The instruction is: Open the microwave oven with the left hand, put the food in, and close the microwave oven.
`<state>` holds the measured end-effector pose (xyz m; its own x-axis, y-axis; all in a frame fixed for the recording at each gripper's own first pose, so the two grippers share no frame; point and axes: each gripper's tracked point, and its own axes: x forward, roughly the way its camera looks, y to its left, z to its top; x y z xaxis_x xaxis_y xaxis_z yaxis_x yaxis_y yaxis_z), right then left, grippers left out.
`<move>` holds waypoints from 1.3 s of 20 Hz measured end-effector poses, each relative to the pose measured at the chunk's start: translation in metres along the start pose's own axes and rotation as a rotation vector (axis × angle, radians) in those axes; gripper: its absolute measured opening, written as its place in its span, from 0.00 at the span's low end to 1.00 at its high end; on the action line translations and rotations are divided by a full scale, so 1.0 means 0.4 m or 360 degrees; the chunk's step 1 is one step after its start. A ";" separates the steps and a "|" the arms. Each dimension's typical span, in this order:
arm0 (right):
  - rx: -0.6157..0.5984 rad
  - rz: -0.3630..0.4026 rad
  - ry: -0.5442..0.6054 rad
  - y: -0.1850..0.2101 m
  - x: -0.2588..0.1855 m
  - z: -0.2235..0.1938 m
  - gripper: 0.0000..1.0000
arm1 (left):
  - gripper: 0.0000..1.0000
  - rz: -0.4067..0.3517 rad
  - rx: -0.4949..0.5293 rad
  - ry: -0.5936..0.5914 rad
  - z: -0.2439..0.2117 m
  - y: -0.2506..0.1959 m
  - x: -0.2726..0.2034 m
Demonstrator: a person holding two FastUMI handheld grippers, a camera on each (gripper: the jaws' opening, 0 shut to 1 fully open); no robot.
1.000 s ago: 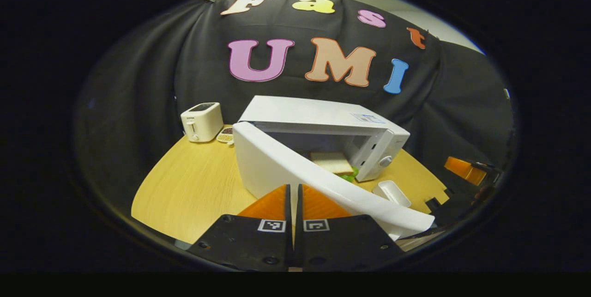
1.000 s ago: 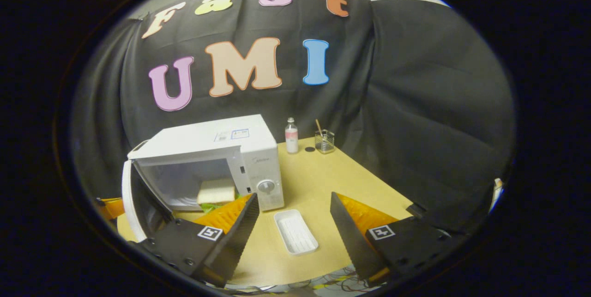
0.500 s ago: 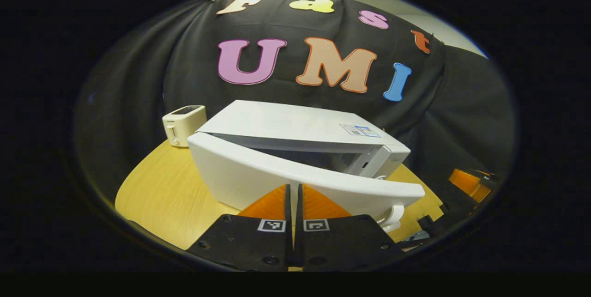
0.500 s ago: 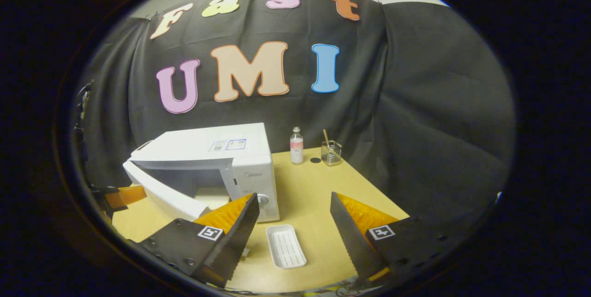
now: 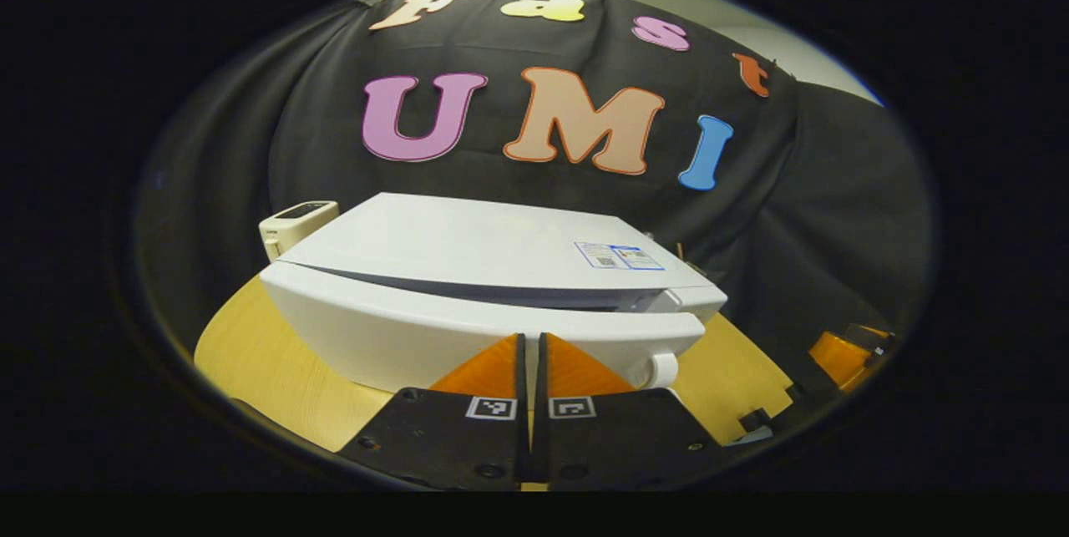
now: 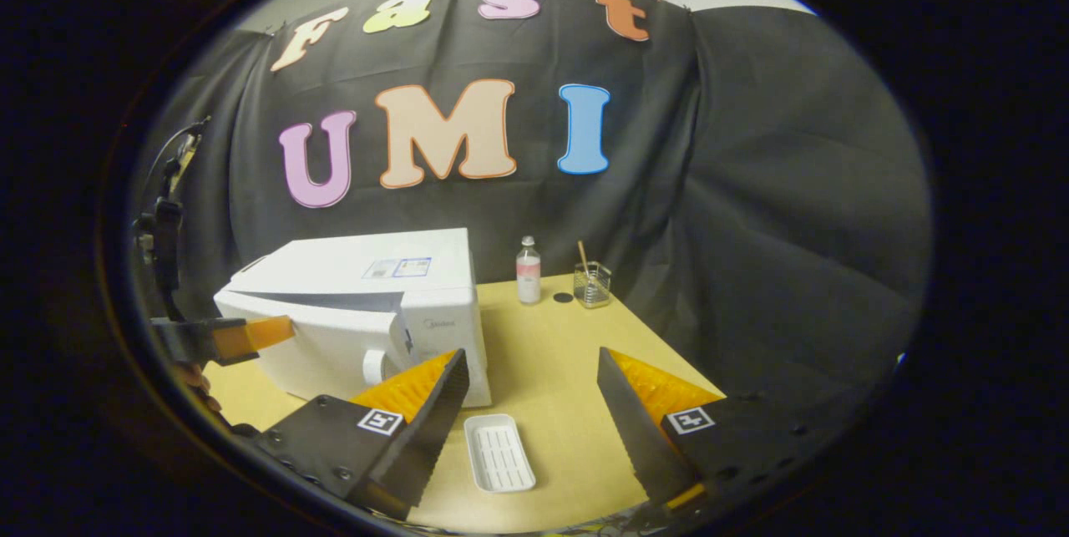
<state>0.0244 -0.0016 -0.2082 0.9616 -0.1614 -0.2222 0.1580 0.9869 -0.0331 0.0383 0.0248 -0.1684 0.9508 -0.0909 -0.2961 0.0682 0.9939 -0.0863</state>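
While nearly shut, microwave door: narrow gap at top.
Left gripper: fingers together, pressing door, lower centre.
Right gripper: wide apart, holding nothing.

A light wooden desk carries a white microwave oven and a white tray. Farther back stand a bottle and a glass holder. A toaster sits behind the oven.

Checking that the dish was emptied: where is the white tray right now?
In the right gripper view the white tray lies on the wooden table, just in front of the microwave oven, low between the right claw fingers.
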 end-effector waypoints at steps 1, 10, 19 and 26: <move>0.0007 -0.0002 -0.0005 -0.003 0.000 0.004 0.98 | 0.00 -0.0009 -0.0008 -0.0005 0.004 -0.010 0.004; 0.0022 0.0010 -0.0026 -0.012 0.024 0.014 0.98 | 0.00 -0.0016 0.0008 -0.0069 0.034 -0.047 0.053; 0.0012 -0.0029 -0.0009 -0.037 0.042 0.011 0.97 | 0.00 -0.0140 -0.0001 -0.0094 0.023 -0.113 0.074; -0.0002 -0.0017 0.0014 -0.028 0.057 0.004 0.99 | 0.00 -0.0134 0.0022 -0.0130 0.032 -0.104 0.079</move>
<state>0.0448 -0.0164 -0.2115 0.9578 -0.1718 -0.2305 0.1679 0.9851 -0.0367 0.0695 -0.0188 -0.1621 0.9629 -0.1694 -0.2100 0.1525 0.9838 -0.0945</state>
